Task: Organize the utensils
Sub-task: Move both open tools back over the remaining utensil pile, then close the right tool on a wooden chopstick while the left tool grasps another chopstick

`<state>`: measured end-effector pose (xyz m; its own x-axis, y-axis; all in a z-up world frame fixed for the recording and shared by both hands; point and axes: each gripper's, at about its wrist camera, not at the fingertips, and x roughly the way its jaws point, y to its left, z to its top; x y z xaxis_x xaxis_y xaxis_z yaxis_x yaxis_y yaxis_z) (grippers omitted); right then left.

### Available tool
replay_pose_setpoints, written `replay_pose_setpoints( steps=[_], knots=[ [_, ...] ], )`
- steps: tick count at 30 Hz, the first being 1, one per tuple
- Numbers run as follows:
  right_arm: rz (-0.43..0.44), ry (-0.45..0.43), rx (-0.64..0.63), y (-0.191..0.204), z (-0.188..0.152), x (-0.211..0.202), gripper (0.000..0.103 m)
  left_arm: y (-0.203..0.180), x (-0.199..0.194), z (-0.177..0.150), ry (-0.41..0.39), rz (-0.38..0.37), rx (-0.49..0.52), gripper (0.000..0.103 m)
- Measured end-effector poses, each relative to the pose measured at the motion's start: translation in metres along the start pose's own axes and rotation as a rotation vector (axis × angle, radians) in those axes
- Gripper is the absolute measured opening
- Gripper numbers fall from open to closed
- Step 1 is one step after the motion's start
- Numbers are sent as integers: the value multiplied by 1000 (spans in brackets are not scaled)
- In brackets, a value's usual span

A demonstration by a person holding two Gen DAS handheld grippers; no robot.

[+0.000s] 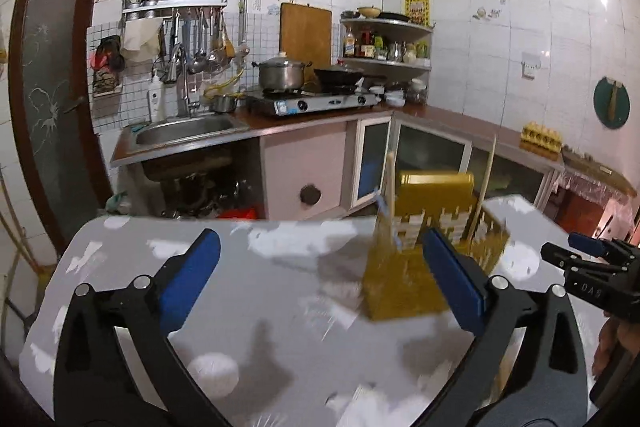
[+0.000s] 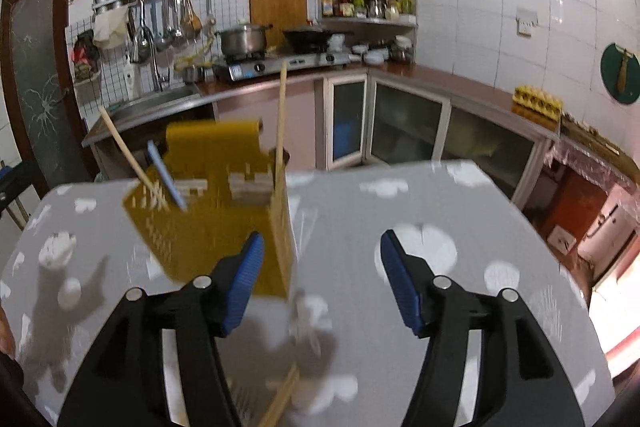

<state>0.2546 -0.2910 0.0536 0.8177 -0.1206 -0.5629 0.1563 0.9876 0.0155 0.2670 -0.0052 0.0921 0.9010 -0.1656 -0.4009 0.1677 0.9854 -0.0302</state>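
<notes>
Bench (image 2: 400, 211): grey cloth with white patches, carrying all task items. Holder (image 2: 208, 211): yellow perforated caddy, upright, near the middle of the bench; blurred in both views. It sits ahead and left of the right gripper (image 2: 320, 279), and ahead and right of the left gripper (image 1: 320, 279), so it lies between the two.

Chopsticks already in the holder: one leaning left (image 2: 128, 155), one near upright at the right corner (image 2: 281, 115); a blue-handled item (image 2: 164, 171) stands between them. Loose chopsticks (image 2: 284, 399) lie on the bench just below the right gripper's left finger, long axis running roughly toward the holder. The right gripper is judged the nearer to them.

Jaws, right: wide apart, holding nothing; the left pad (image 2: 244, 283) overlaps the holder's lower corner in view, contact not determinable. Jaws, left: wide apart, empty.
</notes>
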Motion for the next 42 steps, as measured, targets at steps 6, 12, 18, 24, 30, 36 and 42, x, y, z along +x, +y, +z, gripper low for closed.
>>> replay_pose_setpoints(
  steps=[6, 12, 18, 24, 30, 36, 42],
  knots=[
    [-12, 118, 22, 3, -54, 11, 63, 8, 2, -48, 135, -17, 5, 98],
    [-46, 230, 30, 6, -90, 27, 63, 3, 8, -81, 217, -15, 38, 98],
    [-70, 284, 40, 6, -103, 35, 63, -5, 14, -106, 274, -22, 48, 98],
    [-89, 282, 54, 8, -106, 34, 63, -9, 17, -115, 290, -12, 70, 98],
    [-104, 304, 78, 11, -108, 31, 63, -6, 21, -118, 300, -5, 63, 98],
    [-118, 316, 80, 21, -109, 39, 54, -8, 24, -119, 305, -11, 66, 98],
    [-97, 346, 85, 29, -95, 55, 15, -14, 23, -118, 308, -14, 76, 98]
  ],
)
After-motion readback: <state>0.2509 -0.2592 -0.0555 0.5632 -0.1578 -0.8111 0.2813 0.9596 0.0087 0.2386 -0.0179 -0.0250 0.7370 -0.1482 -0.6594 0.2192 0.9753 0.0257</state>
